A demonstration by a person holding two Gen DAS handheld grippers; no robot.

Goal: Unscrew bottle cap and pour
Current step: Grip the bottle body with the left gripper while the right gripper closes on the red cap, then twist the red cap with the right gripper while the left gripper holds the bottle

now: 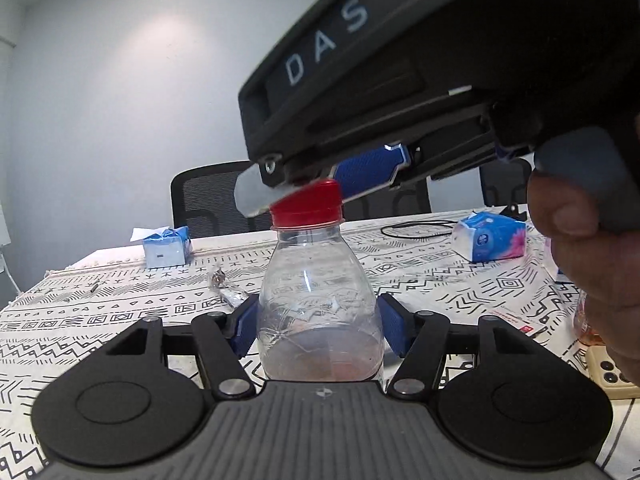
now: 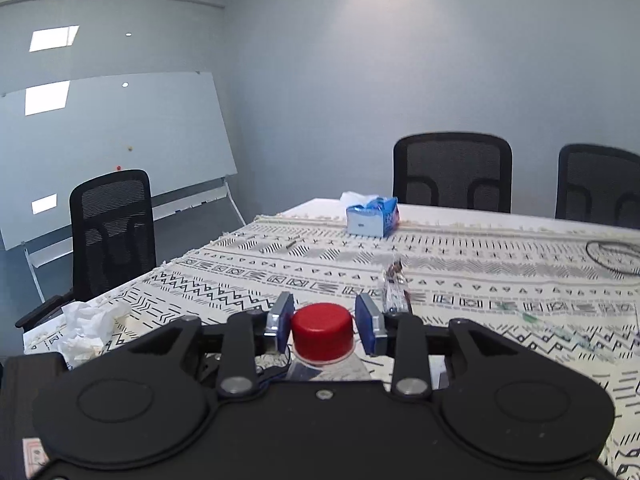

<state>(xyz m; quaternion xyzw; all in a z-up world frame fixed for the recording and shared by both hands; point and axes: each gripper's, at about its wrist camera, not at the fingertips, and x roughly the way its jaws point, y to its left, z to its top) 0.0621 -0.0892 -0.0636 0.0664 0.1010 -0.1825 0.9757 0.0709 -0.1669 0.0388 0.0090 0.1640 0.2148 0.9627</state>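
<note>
Two views, left wrist first: everything centres on one clear bottle (image 1: 320, 304).
Left gripper (image 1: 318, 326): narrowed around the bottle's body, a blue pad (image 1: 245, 326) pressed on each flank, so it is holding the bottle.
Bottle: upright on the tabletop (image 1: 120, 312), clear plastic, a little reddish liquid low inside.
Cap (image 1: 306, 204): red, seated on the neck, right at the top of the bottle.
Right gripper (image 1: 320, 184): seen from the side, tilted down over the cap, a grey finger (image 1: 256, 194) touching the cap's left edge and a blue pad behind it.
Hand (image 1: 588, 264): wrapped round the right gripper's handle at the right edge.
Tabletop: patterned black-and-white cloth, two blue tissue packs (image 1: 166, 246) well behind the bottle, a black cable loop (image 1: 420, 229) farther back.

Right wrist view now.
Right gripper (image 2: 325, 322): partly open, blue pads (image 2: 285, 322) flanking the cap with a thin gap showing on both sides; no grip on it that I can see.
Cap (image 2: 322, 330): red, sitting squarely between the pads, bottle shoulder (image 2: 328, 369) just visible under it.
Tabletop (image 2: 480, 280): one tissue pack (image 2: 372, 216) near the far edge, a crinkled clear wrapper (image 2: 394, 284) just beyond the right pad, crumpled white paper (image 2: 90, 326) at the left corner.
Room: black mesh chairs (image 2: 452, 172) behind, a whiteboard (image 2: 112, 136) leaning on the left.
</note>
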